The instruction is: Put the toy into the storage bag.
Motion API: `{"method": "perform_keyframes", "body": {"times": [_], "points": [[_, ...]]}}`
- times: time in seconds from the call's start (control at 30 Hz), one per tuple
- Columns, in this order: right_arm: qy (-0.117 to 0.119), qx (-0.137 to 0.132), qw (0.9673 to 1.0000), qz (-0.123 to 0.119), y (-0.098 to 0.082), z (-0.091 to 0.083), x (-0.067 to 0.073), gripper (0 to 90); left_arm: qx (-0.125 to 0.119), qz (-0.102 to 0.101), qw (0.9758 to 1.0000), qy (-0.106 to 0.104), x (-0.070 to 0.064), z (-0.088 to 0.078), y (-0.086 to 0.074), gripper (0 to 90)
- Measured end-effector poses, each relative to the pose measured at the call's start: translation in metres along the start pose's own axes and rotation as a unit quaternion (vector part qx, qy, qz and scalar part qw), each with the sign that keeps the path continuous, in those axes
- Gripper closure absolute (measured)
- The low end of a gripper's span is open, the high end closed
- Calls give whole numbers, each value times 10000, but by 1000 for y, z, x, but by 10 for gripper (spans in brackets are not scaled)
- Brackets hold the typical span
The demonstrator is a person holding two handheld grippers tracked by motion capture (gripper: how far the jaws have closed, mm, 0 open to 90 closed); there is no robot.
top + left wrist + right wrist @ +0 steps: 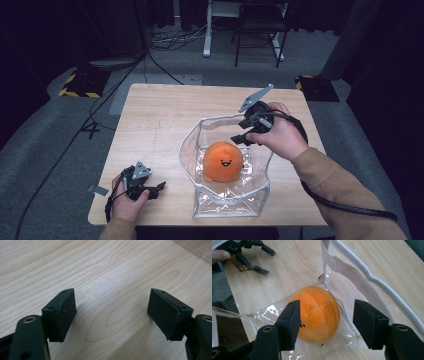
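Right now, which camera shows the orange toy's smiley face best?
The high view: the orange plush toy faces that camera inside the clear bag, smile showing. The right gripper view shows its top and back. The left gripper view shows bare tabletop.

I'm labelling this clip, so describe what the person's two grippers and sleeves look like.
Both the left gripper and the right gripper are black, with two flat rectangular jaws, brass-coloured pivot pins and a grey three-cornered plate on top. A thick black cable trails from the right one. The sleeves are tan.

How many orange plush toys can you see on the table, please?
1: the orange plush toy sits inside the clear plastic bag on the table's right half, below the open right gripper. None appear hidden.
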State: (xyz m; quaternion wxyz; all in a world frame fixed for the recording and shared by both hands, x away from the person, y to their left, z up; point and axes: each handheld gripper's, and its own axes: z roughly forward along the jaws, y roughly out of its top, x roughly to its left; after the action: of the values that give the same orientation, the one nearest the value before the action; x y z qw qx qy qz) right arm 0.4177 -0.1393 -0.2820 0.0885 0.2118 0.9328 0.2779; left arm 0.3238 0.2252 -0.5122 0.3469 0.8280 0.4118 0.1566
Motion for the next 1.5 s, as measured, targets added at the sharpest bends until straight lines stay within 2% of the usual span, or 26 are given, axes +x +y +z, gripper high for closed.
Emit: {"method": "perform_keyframes", "body": {"times": [0.37, 0.53, 0.73, 0.8, 1.0, 1.13, 1.27, 1.37, 1.5], "points": [[-169, -218, 9995, 172, -18, -31, -9, 378, 1, 1, 10000, -1, 0, 0, 0, 235], [-281, -335, 9985, 327, -31, -49, -16, 369, -1, 5, 10000, 4, 0, 0, 0, 236], [-384, -384, 9976, 435, -45, -60, -20, 343, 2, 4, 10000, 2, 0, 0, 0, 236], [-435, -455, 9965, 548, -55, -65, -24, 313, -3, -3, 10000, 0, 0, 0, 0, 235], [-495, -554, 9942, 774, -80, -72, -34, 276, -3, -2, 10000, -1, 0, 0, 0, 235], [-592, -523, 9932, 860, -94, -74, -40, 241, -2, 0, 10000, 0, 0, 0, 0, 235], [-584, -546, 9921, 964, -106, -72, -45, 163, -15, -18, 10000, -6, 0, 0, 0, 234], [-604, -539, 9918, 992, -116, -69, -47, 160, -14, -15, 10000, -6, 0, 0, 0, 234], [-599, -549, 9901, 1148, -129, -66, -50, 160, -14, -12, 10000, -7, 0, 0, 0, 234]]}}
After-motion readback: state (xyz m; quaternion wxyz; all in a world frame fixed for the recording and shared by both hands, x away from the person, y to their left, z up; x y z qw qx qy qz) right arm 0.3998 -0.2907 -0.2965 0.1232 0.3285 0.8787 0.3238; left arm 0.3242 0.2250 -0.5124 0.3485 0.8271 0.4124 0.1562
